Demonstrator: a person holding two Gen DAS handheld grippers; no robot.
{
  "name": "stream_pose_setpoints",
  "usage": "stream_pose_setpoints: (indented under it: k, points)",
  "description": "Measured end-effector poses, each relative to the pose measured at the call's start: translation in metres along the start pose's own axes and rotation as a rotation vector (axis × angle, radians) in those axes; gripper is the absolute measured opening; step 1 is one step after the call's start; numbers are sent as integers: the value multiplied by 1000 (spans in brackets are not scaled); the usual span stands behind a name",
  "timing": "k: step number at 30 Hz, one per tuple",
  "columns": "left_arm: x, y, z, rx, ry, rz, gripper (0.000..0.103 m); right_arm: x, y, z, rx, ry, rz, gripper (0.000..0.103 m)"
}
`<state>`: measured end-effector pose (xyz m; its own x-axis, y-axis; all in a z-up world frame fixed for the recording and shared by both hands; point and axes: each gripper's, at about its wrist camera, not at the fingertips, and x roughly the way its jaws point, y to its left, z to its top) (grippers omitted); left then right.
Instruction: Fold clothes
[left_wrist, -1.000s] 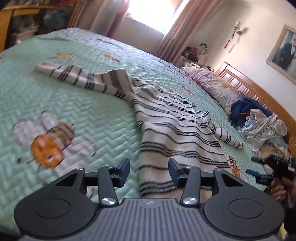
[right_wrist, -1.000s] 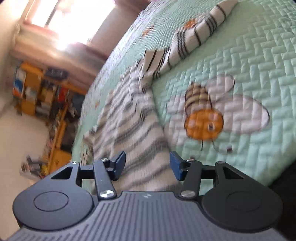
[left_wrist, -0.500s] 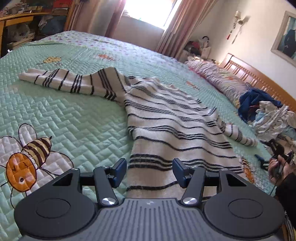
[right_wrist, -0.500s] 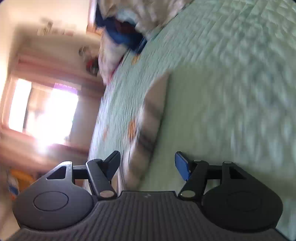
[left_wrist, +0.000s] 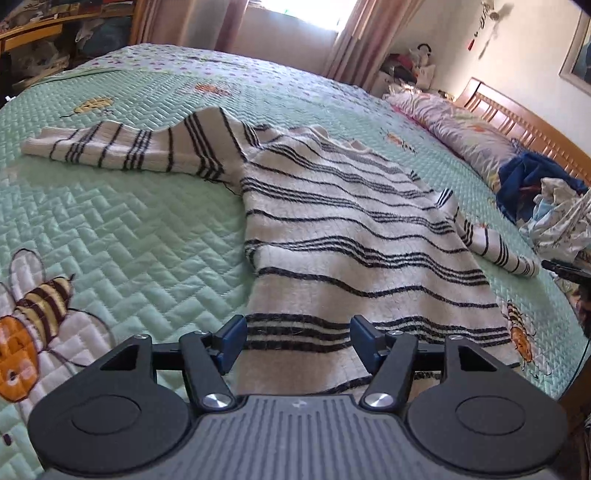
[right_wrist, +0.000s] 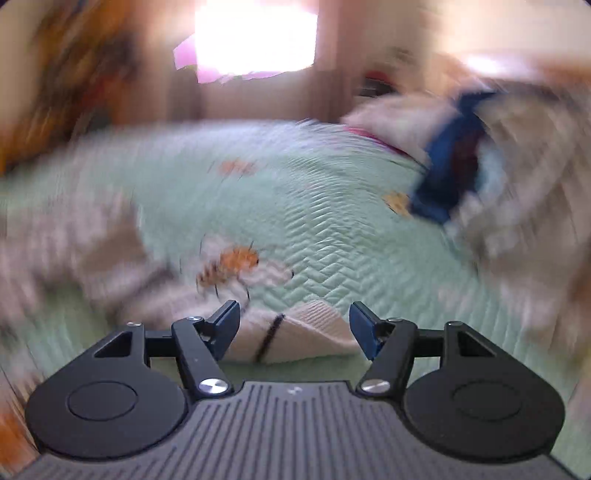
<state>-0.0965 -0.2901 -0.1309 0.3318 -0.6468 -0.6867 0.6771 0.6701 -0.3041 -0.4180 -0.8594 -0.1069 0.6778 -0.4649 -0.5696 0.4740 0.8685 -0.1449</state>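
A fuzzy white sweater (left_wrist: 354, 236) with thin black stripes is spread flat on a soft green quilt (left_wrist: 122, 229). The quilt is stitched in zigzag rows, and round orange bees (left_wrist: 26, 332) are sewn on it. One long sleeve (left_wrist: 118, 147) is stretched out to the left. The other sleeve (right_wrist: 295, 334) is seen lying under the right gripper (right_wrist: 294, 328). Crumpled clothes (left_wrist: 546, 206) are piled by a wooden headboard (left_wrist: 524, 125).

The left gripper (left_wrist: 297, 341) is held over the sweater's bottom edge. Its jaws have just been opening, and nothing is pinched between them. The right gripper is let go too; its jaws were opened wider a moment ago. Compared with a second ago, the right view has been turned upright, and it is very blurry.
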Motion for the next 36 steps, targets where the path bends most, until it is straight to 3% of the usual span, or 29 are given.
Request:
stream_pose_setpoints:
  k: [3, 7, 9, 10, 11, 14, 16, 21, 22, 24, 26, 27, 31, 34, 36]
  points:
    - [6, -9, -1, 14, 15, 10, 67, 28, 15, 1, -203, 110, 52, 69]
    - [5, -15, -3, 45, 28, 30, 67, 45, 19, -2, -242, 184, 52, 67]
    - [3, -13, -3, 42, 26, 39, 68, 36, 16, 0, -152, 214, 75, 30]
    - [3, -12, -4, 31, 24, 43, 68, 31, 16, 0, -114, 226, 76, 18]
    - [3, -10, -4, 20, 22, 47, 68, 24, 20, -2, -92, 231, 67, 12]
    - [1, -7, -7, -3, 16, 45, 68, -1, 36, -6, -47, 234, 73, 10]
    - [-1, -7, -9, -4, 12, 40, 68, -25, 43, 4, 9, 189, 73, 9]
    - [-7, -5, -9, -18, -3, 49, 68, -83, 3, 75, 387, -10, 25, 9]
    - [-8, -4, -10, -28, -9, 51, 68, -80, -16, 85, 465, -13, -18, 13]
    - [-14, -2, -11, -39, -25, 52, 68, -63, -51, 95, 575, 28, -140, 33]
    - [-20, 1, -14, -42, -36, 59, 69, -50, -67, 82, 616, 119, -309, 39]
    - [-21, 4, -16, -46, -38, 64, 70, -48, -68, 71, 647, 132, -334, 39]
    - [-17, 20, -19, -113, -16, 70, 71, -58, -39, -11, 913, 46, -101, 53]
    - [-16, 21, -17, -129, -22, 61, 71, -50, -13, -86, 1232, -19, 84, 53]
    - [-18, 17, -15, -112, -33, 68, 71, -35, 1, -124, 1412, -68, 156, 53]
